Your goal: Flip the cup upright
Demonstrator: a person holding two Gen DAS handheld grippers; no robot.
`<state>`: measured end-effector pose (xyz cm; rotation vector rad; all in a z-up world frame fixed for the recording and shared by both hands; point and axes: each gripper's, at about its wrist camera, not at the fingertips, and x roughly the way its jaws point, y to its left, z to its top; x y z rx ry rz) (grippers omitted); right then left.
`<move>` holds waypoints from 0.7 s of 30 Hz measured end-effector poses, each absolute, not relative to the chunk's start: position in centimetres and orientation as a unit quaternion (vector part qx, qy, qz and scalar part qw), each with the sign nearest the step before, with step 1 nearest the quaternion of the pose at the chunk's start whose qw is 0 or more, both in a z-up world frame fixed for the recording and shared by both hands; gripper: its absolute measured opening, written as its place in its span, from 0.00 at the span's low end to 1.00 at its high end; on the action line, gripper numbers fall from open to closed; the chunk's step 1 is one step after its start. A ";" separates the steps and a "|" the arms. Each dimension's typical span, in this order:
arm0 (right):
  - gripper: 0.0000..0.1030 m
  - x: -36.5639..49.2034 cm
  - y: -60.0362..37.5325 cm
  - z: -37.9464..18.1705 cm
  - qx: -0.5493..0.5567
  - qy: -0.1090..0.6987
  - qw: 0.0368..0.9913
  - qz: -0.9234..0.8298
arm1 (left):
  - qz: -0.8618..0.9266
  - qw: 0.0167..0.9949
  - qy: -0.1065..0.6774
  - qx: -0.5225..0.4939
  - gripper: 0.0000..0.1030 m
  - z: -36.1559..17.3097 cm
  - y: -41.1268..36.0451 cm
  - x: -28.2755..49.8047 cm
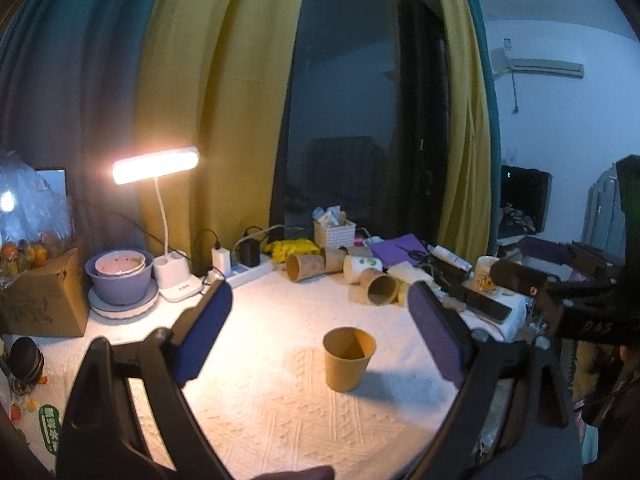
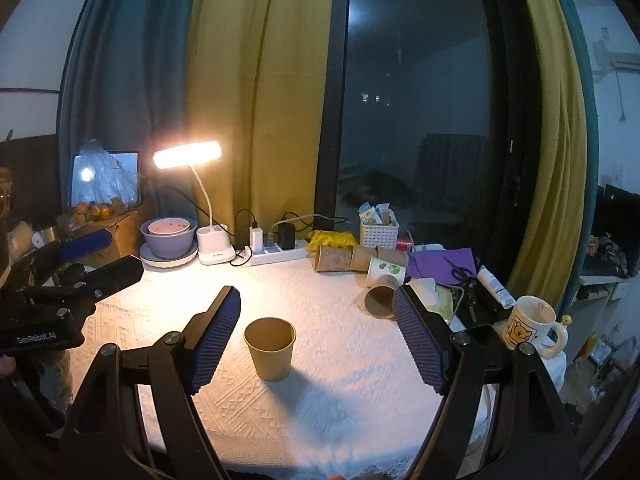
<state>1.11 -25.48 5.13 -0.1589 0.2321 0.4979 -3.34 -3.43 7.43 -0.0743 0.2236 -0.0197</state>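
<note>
Both the left gripper (image 1: 320, 330) and the right gripper (image 2: 318, 334) hold their jaws spread wide, gripping nothing. The brown paper cup (image 1: 349, 359) stands upright mid-desk, mouth up. Fallen cups (image 2: 362, 268) crowd the desk's far edge (their count is unclear). A white textured cloth (image 2: 320, 400) covers the desk; a lit lamp (image 2: 188, 154) glows before yellow curtains (image 2: 256, 92).

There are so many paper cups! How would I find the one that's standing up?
Start at the glowing white desk lamp at the back of the white textured tablecloth. Come forward to the cloth's open middle: a plain brown paper cup stands alone there. Unlike the brown paper cups lying on their sides by the window, its mouth faces up.
</note>
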 end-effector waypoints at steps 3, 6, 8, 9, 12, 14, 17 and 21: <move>0.79 1.2 -25.4 5.0 -0.079 0.117 0.959 0.247 | -0.005 0.993 0.115 -0.036 0.88 7.2 -3.3 -3.3; 0.79 1.4 -25.2 4.8 -0.080 0.121 0.958 0.249 | -0.006 0.993 0.116 -0.037 0.88 7.1 -3.3 -3.3; 0.79 1.5 -25.2 4.7 -0.082 0.125 0.956 0.252 | -0.006 0.992 0.117 -0.037 0.88 7.1 -3.5 -3.4; 0.79 1.6 -25.1 4.6 -0.083 0.127 0.955 0.253 | -0.006 0.992 0.117 -0.037 0.88 7.2 -3.5 -3.4; 0.79 1.6 -24.9 4.5 -0.085 0.130 0.954 0.256 | -0.006 0.992 0.117 -0.037 0.88 7.1 -3.5 -3.4; 0.79 1.6 -24.9 4.5 -0.084 0.130 0.954 0.256 | -0.006 0.992 0.118 -0.037 0.88 7.1 -3.5 -3.4; 0.79 1.6 -24.9 4.5 -0.085 0.130 0.954 0.256 | -0.006 0.992 0.117 -0.037 0.88 7.1 -3.5 -3.4; 0.79 1.6 -24.9 4.5 -0.085 0.131 0.954 0.256 | -0.006 0.992 0.119 -0.036 0.88 7.1 -3.5 -3.3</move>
